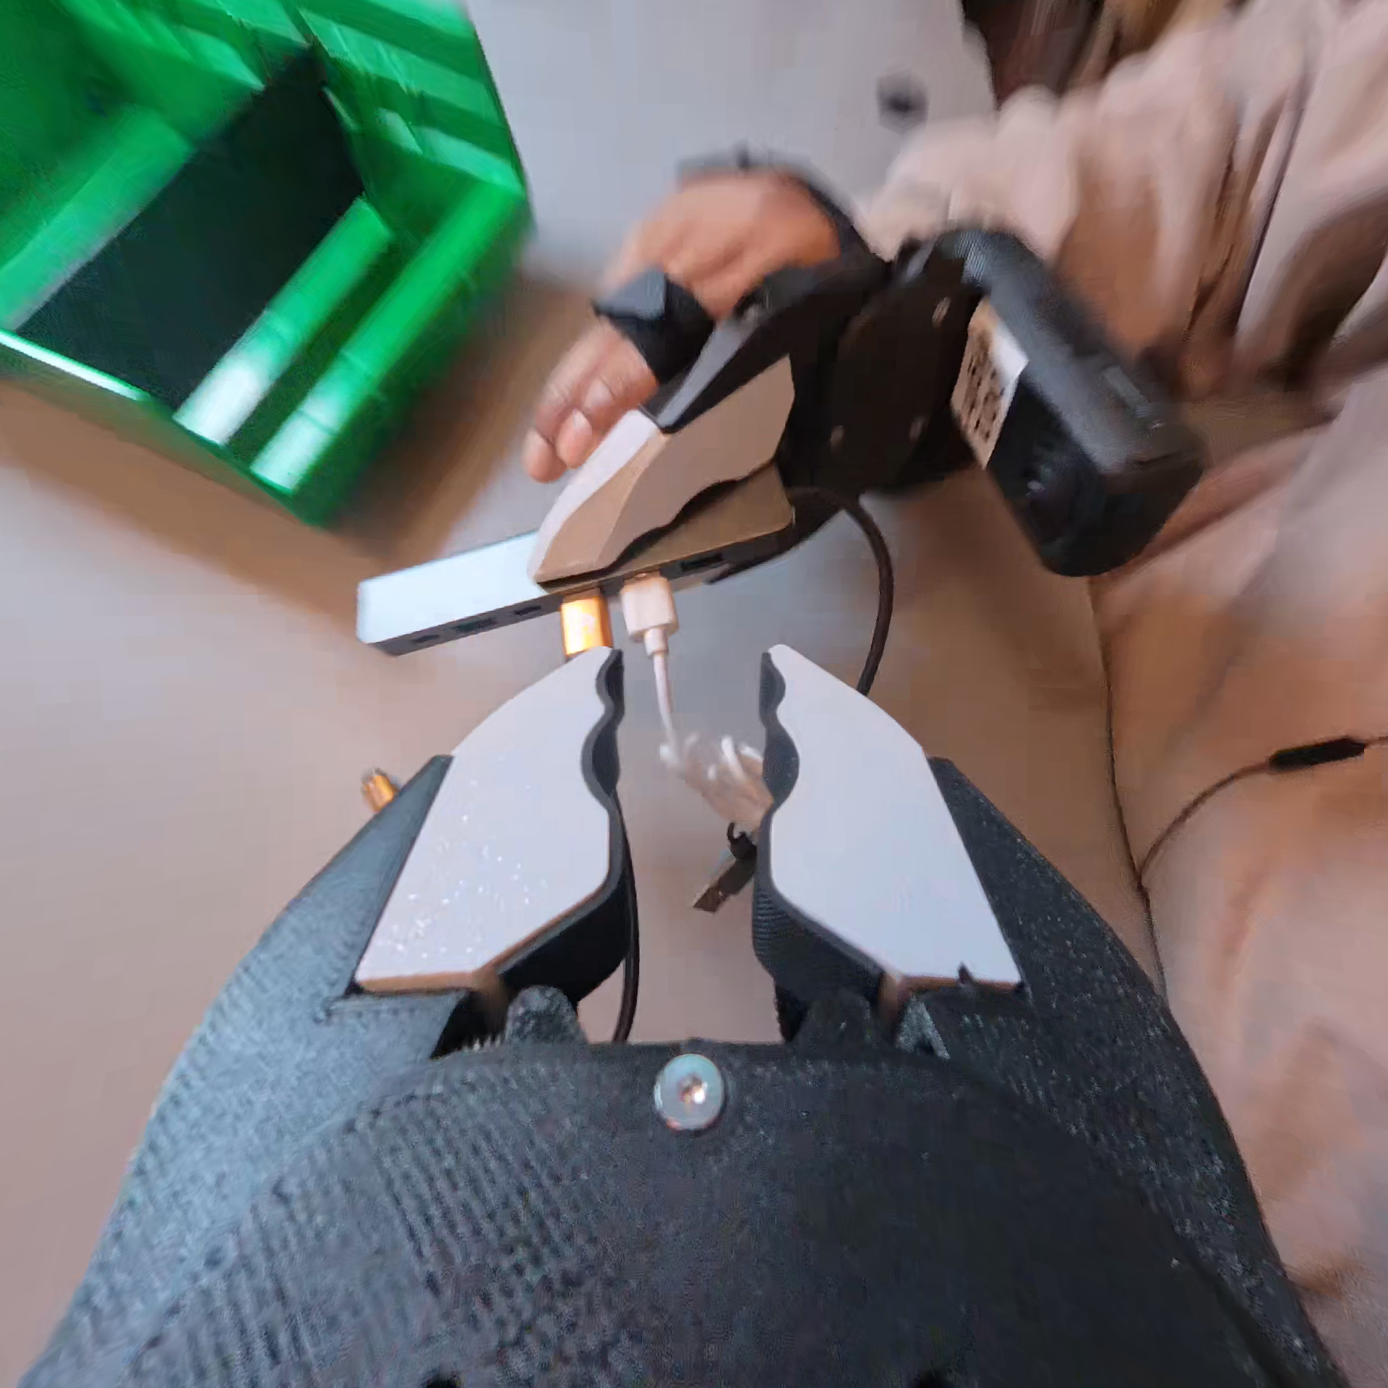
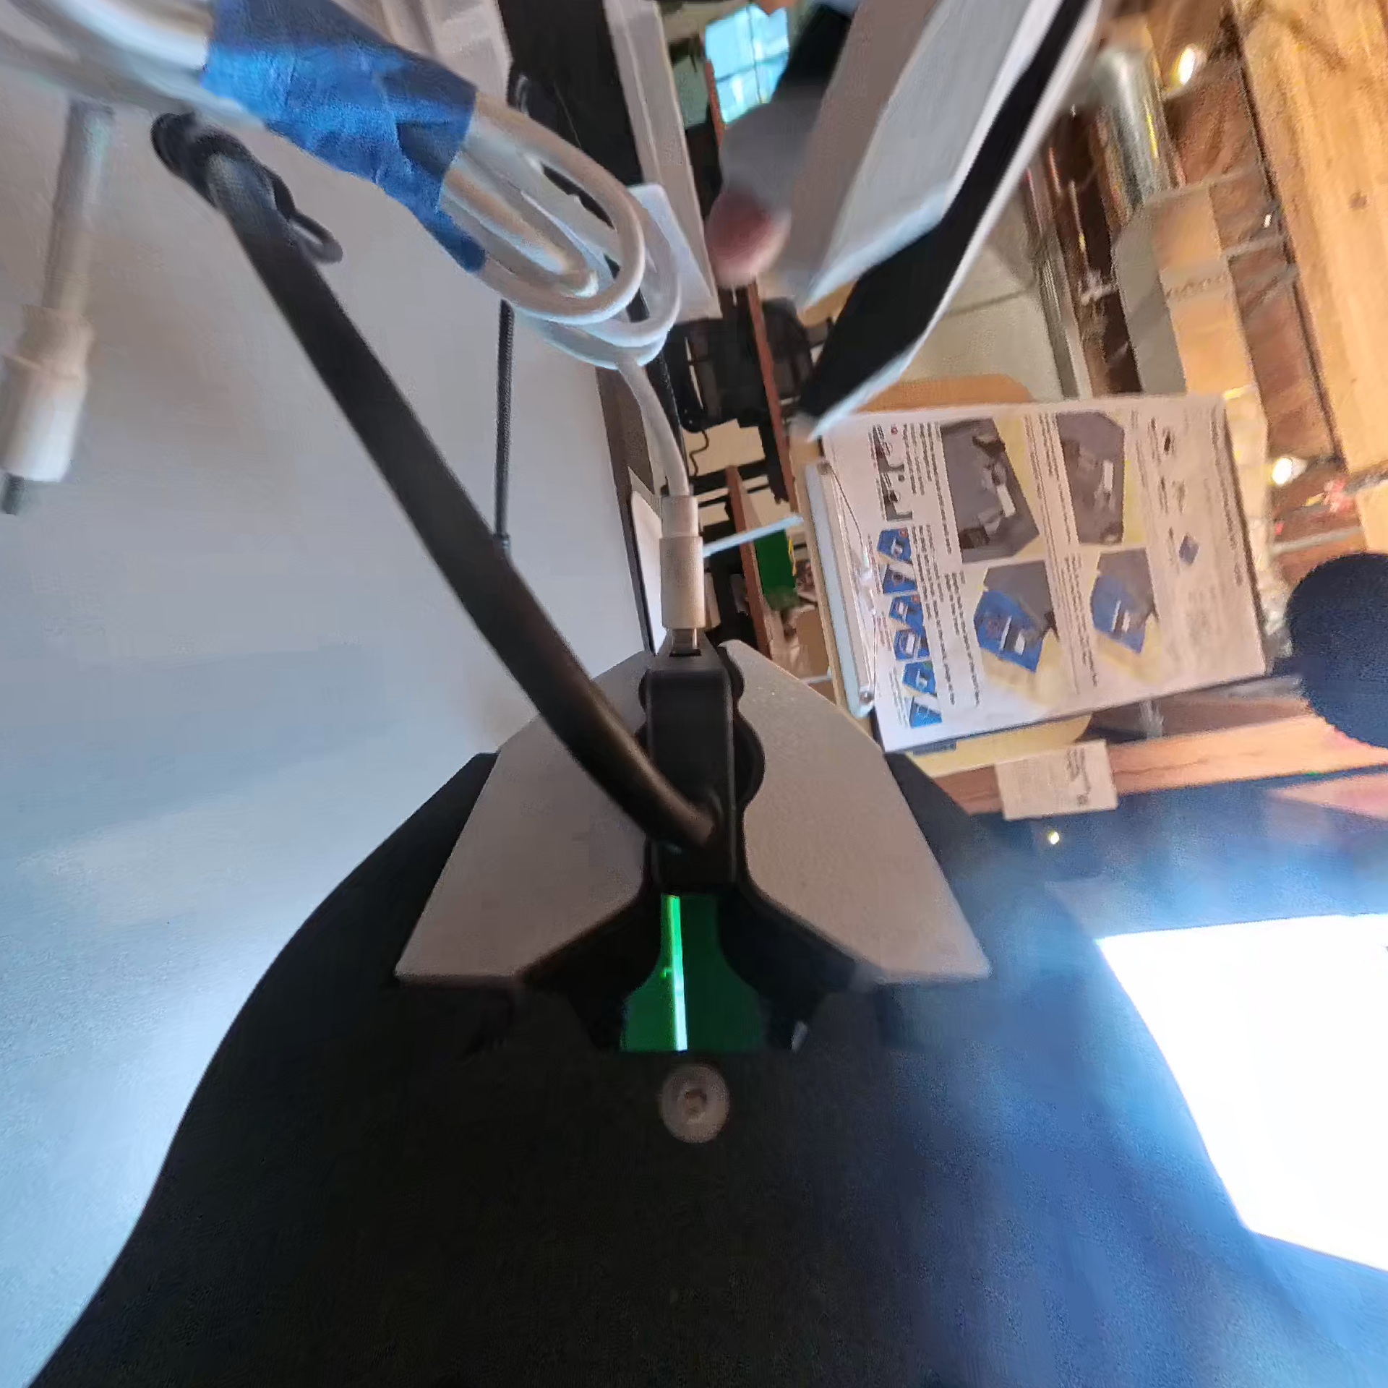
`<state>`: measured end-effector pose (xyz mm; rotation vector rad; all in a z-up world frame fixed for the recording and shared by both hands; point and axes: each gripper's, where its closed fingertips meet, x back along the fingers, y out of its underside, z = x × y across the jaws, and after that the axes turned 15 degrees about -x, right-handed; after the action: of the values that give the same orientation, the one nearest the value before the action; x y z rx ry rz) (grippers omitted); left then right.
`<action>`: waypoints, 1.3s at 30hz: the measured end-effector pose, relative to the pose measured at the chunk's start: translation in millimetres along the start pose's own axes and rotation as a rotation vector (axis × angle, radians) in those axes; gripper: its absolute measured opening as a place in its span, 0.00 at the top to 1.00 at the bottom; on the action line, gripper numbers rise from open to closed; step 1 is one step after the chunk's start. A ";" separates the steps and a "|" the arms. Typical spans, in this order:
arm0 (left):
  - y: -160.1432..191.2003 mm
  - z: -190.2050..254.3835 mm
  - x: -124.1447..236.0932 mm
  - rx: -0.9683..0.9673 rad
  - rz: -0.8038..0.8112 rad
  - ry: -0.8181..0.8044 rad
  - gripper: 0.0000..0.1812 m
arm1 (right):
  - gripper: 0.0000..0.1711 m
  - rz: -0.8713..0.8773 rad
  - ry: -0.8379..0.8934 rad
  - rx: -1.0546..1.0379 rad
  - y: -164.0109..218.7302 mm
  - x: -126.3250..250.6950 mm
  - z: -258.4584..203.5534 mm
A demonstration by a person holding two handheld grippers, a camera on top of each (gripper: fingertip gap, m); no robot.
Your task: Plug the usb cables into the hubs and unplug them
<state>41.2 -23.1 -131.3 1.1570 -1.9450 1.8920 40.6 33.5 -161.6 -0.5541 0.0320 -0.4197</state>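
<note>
Left wrist view: my left gripper [image 1: 691,661] hangs with its jaws wide apart and empty, tips just short of the hub [image 1: 451,593]. One grey hub lies with its long axis running left to right, port edge facing me, clear tabletop [image 1: 150,751] on its left. Two plugs sit in it side by side: a gold plug [image 1: 584,620] and a white plug [image 1: 650,604], both pointing away from me. My right gripper [image 1: 593,526] is clamped across the hub's right half. A green bin [image 1: 420,300] stands well apart, beyond on the left.
</note>
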 end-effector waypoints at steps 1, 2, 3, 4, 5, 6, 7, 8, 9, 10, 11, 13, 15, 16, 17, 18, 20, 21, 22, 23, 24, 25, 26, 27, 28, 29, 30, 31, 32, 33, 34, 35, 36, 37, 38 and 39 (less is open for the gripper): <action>-11.0 -7.6 18.2 -0.007 0.101 -0.090 0.79 | 0.94 -0.013 0.007 -0.038 4.9 1.3 8.0; -19.8 -14.4 39.3 -0.012 0.209 -0.181 0.79 | 0.94 -0.034 0.008 -0.088 10.8 2.4 17.2; -23.7 -21.3 61.8 -0.004 0.308 -0.276 0.79 | 0.94 -0.063 0.005 -0.143 16.9 3.6 27.5; -20.9 -28.2 82.9 0.018 0.384 -0.368 0.81 | 0.93 -0.093 0.016 -0.184 22.3 5.5 40.9; -10.7 -35.6 100.7 0.052 0.430 -0.456 0.84 | 0.93 -0.121 0.041 -0.208 27.1 7.9 57.5; 5.1 -43.1 114.3 0.098 0.448 -0.534 0.87 | 0.93 -0.160 0.068 -0.227 32.9 10.4 75.6; 23.6 -48.4 122.3 0.149 0.449 -0.586 0.89 | 0.93 -0.209 0.086 -0.247 40.1 12.6 94.0; 41.6 -49.9 124.3 0.203 0.444 -0.598 0.89 | 0.93 -0.265 0.096 -0.267 48.6 14.1 112.1; 58.1 -49.0 121.6 0.257 0.433 -0.585 0.89 | 0.93 -0.322 0.109 -0.280 58.3 15.1 131.4; 72.3 -46.9 116.6 0.296 0.418 -0.571 0.88 | 0.93 -0.388 0.119 -0.281 69.7 15.4 150.6; 83.6 -44.7 111.5 0.312 0.403 -0.569 0.87 | 0.93 -0.456 0.134 -0.269 82.3 15.4 170.6; 97.9 -40.4 101.6 0.303 0.383 -0.577 0.87 | 0.93 -0.604 0.168 -0.216 111.4 16.0 211.2; 105.7 -37.9 93.7 0.286 0.373 -0.589 0.87 | 0.93 -0.736 0.209 -0.152 139.9 16.4 251.4; 108.7 -35.9 89.1 0.280 0.360 -0.580 0.87 | 0.93 -0.805 0.210 -0.130 154.4 16.2 266.4; 111.5 -33.5 84.6 0.272 0.339 -0.566 0.86 | 0.93 -0.873 0.201 -0.111 168.8 15.3 277.9; 114.2 -32.2 82.0 0.256 0.315 -0.565 0.85 | 0.93 -0.924 0.196 -0.090 181.8 12.9 287.2; 118.9 -31.1 80.2 0.215 0.274 -0.579 0.85 | 0.93 -1.044 0.153 -0.071 209.7 6.7 289.8; 120.6 -30.6 79.3 0.208 0.266 -0.579 0.85 | 0.93 -1.099 0.122 -0.057 223.1 2.4 285.3; 121.4 -29.9 78.5 0.209 0.267 -0.576 0.85 | 0.93 -1.143 0.093 -0.046 235.8 -3.6 278.1; 122.0 -29.1 77.8 0.212 0.269 -0.571 0.85 | 0.93 -1.179 0.060 -0.046 247.8 -10.7 267.8; 122.8 -28.4 77.2 0.216 0.270 -0.569 0.85 | 0.93 -1.210 0.024 -0.058 259.8 -18.3 255.0; 123.9 -27.7 76.7 0.219 0.267 -0.569 0.85 | 0.93 -1.241 -0.010 -0.079 271.9 -25.7 240.6; 125.5 -26.3 75.4 0.222 0.262 -0.566 0.85 | 0.93 -1.270 -0.045 -0.098 284.2 -32.8 225.7; 127.5 -24.3 73.1 0.225 0.254 -0.559 0.85 | 0.93 -1.294 -0.080 -0.118 296.1 -39.5 210.3; 130.0 -22.2 70.6 0.226 0.240 -0.553 0.85 | 0.93 -1.312 -0.113 -0.147 307.0 -45.8 194.8; 132.8 -20.4 68.1 0.220 0.221 -0.550 0.86 | 0.93 -1.324 -0.143 -0.185 315.8 -51.6 180.5; 135.4 -19.4 66.1 0.210 0.200 -0.551 0.86 | 0.93 -1.322 -0.170 -0.228 322.2 -57.2 168.2; 137.5 -19.0 64.5 0.199 0.181 -0.555 0.86 | 0.93 -1.303 -0.187 -0.292 325.2 -63.3 158.7; 138.8 -18.8 63.2 0.188 0.166 -0.557 0.86 | 0.93 -1.282 -0.210 -0.382 324.8 -68.3 149.9; 139.4 -19.0 62.5 0.179 0.157 -0.559 0.86 | 0.87 -1.259 -0.256 -0.488 320.9 -71.9 140.5; 139.6 -19.1 61.9 0.174 0.153 -0.558 0.86 | 0.81 -1.237 -0.299 -0.572 315.1 -73.9 134.8; 140.1 -19.2 61.3 0.173 0.152 -0.554 0.86 | 0.76 -1.211 -0.331 -0.616 309.3 -74.6 133.6; 140.9 -19.4 60.8 0.176 0.152 -0.549 0.85 | 0.72 -1.180 -0.365 -0.643 302.4 -74.2 133.5; 141.8 -19.8 60.5 0.181 0.153 -0.544 0.85 | 0.69 -1.148 -0.397 -0.665 294.9 -73.0 133.9; 142.9 -20.6 60.6 0.186 0.153 -0.542 0.85 | 0.68 -1.109 -0.425 -0.693 286.0 -71.9 135.0; 143.9 -21.5 61.2 0.190 0.154 -0.542 0.85 | 0.66 -1.058 -0.451 -0.730 274.7 -71.5 136.5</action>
<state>-99.6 -44.6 -199.3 1.7764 -2.2004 2.0298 98.3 341.6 -193.1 -1.3746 -0.5867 -1.3248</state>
